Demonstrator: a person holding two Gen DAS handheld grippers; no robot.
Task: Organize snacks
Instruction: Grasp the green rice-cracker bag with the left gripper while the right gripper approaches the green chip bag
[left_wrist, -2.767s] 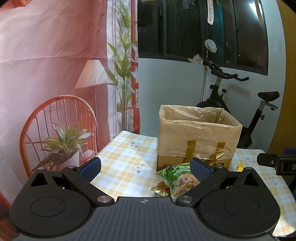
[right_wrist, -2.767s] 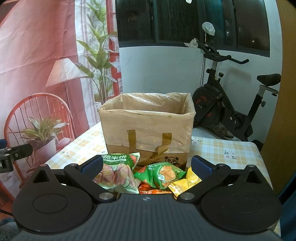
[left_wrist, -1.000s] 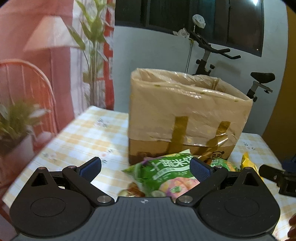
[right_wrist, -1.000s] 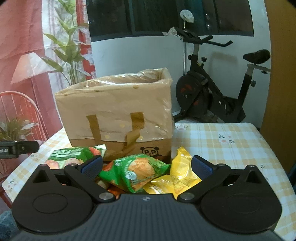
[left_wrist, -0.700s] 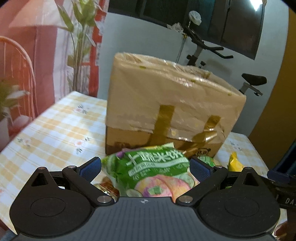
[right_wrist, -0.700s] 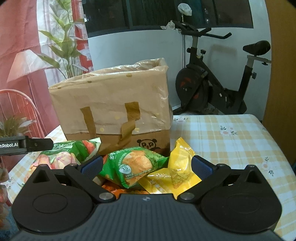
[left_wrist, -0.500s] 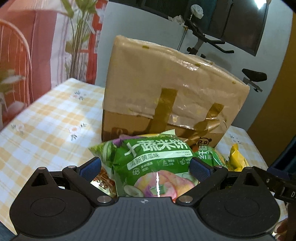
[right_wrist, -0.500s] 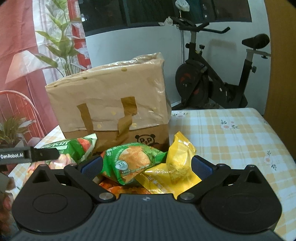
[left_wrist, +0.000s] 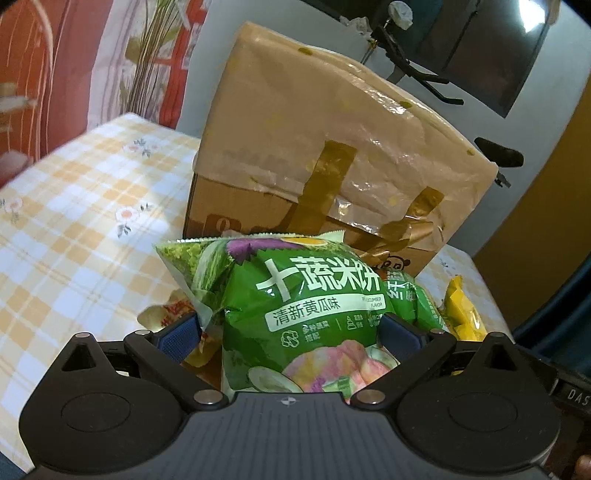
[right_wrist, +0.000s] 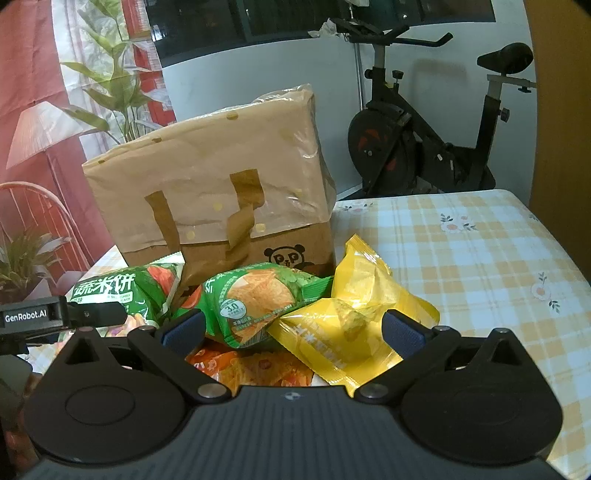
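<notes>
Left wrist view: a tall cardboard box (left_wrist: 332, 162) lined with a tan plastic bag and taped with brown strips fills the upper centre of the frame, standing on a yellow checked tablecloth (left_wrist: 74, 236). Just in front of the box, at centre, lies a puffy green rice-cracker bag (left_wrist: 295, 295), and the left gripper (left_wrist: 291, 332) has its blue pads spread apart on either side of that bag's lower half, not yet clamped. Right wrist view: the right gripper (right_wrist: 291, 328) is likewise spread wide, straddling a smaller green chip packet (right_wrist: 255, 299) at centre and two crinkled yellow packets (right_wrist: 343, 317) at centre right, with an orange packet (right_wrist: 251, 369) underneath. The green bag looks light, air-filled and glossy, so it will probably dent and slide under pressure; its contents are likely brittle. A gentle squeeze across the middle of its body, or a pinch on the flat crimped seam along its top edge, seems safest.
</notes>
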